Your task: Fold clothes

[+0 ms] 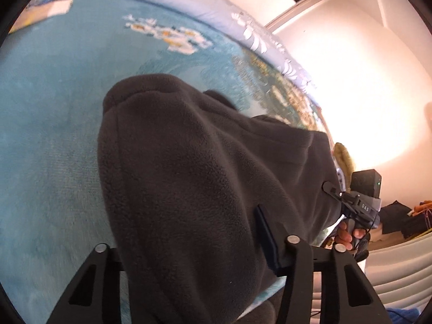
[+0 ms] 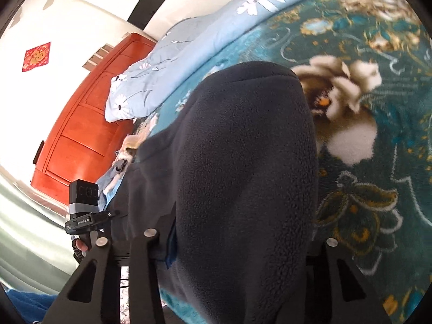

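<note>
A dark grey fleece garment hangs over the teal floral blanket on the bed, held up between both grippers. My left gripper is shut on its edge; the fabric drapes over the fingers and hides the tips. The right gripper shows in the left wrist view, clamped on the garment's far edge. In the right wrist view the same fleece drapes over my right gripper, which is shut on it. The left gripper shows at the lower left, holding the other edge.
A light blue floral duvet lies along the bed's far side. An orange wooden cabinet stands beyond the bed. Folded dark clothes lie at the right in the left wrist view. The blanket's flower pattern lies under the garment.
</note>
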Demonstrator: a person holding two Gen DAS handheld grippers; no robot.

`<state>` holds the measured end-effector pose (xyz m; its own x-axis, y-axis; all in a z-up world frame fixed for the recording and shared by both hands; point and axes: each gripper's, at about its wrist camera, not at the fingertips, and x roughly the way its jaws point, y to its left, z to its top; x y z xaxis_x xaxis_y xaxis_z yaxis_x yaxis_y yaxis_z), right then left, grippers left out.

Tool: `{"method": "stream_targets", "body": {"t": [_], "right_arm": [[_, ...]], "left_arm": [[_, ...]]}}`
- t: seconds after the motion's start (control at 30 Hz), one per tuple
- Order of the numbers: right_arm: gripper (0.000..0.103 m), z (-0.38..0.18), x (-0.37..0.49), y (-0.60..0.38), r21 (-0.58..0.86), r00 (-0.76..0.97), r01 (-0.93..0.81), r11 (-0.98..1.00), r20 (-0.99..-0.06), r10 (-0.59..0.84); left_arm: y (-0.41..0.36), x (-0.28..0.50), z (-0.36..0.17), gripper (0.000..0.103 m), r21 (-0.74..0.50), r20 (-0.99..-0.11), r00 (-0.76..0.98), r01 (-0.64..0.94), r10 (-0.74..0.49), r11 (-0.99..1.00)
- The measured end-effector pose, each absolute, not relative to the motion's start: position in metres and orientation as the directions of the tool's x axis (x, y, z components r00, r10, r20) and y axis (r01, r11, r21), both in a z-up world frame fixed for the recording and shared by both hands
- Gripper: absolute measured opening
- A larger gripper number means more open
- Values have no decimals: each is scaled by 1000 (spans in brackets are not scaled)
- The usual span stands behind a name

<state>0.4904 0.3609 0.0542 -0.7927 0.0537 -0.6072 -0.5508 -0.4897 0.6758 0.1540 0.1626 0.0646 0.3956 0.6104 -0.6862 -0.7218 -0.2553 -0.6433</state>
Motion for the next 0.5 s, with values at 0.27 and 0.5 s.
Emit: {"method": "stream_targets", "body": {"t": [0.27,0.5], "right_arm": [[45,93,509,337,657,-815,-507,-558,-576,63],[45,126,543,344,666,-829,-495,-558,-555,73]], "left_arm": [[156,179,104,40,-661,-644,411,-724,645,-198],[179,210,137,38,-699,-577,462,-705,673,-116]]}}
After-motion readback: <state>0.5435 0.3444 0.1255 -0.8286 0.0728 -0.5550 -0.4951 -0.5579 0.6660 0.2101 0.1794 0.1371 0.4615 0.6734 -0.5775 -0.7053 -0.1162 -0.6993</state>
